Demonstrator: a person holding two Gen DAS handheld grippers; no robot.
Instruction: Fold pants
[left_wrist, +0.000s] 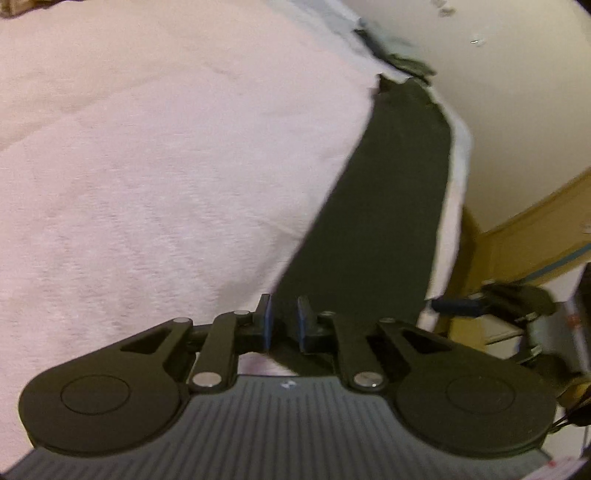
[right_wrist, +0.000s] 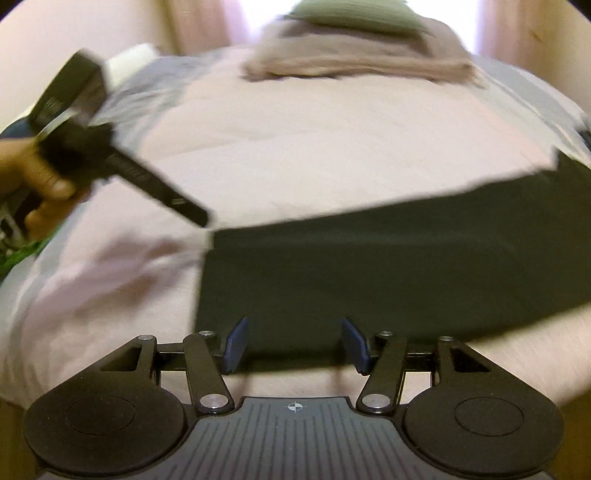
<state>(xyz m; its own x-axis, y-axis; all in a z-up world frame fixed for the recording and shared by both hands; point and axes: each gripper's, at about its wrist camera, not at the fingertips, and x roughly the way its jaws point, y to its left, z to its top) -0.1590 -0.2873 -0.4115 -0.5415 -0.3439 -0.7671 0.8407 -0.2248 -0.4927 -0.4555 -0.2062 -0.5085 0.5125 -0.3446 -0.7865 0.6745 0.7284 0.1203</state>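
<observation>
- Left wrist view: left gripper pinched on near end of pants; long axis runs away along bed edge.
- Right gripper open, over pants' near edge, nothing held.

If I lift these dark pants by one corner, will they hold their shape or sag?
The dark pants lie flat and thin on the pink bedspread, so they'll probably droop. The left gripper pinches one corner; lifted from there alone, the long strip likely trails.

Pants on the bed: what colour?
Plain black pants, no visible pattern; clearest in the right wrist view, against the pale pink bedspread.
</observation>
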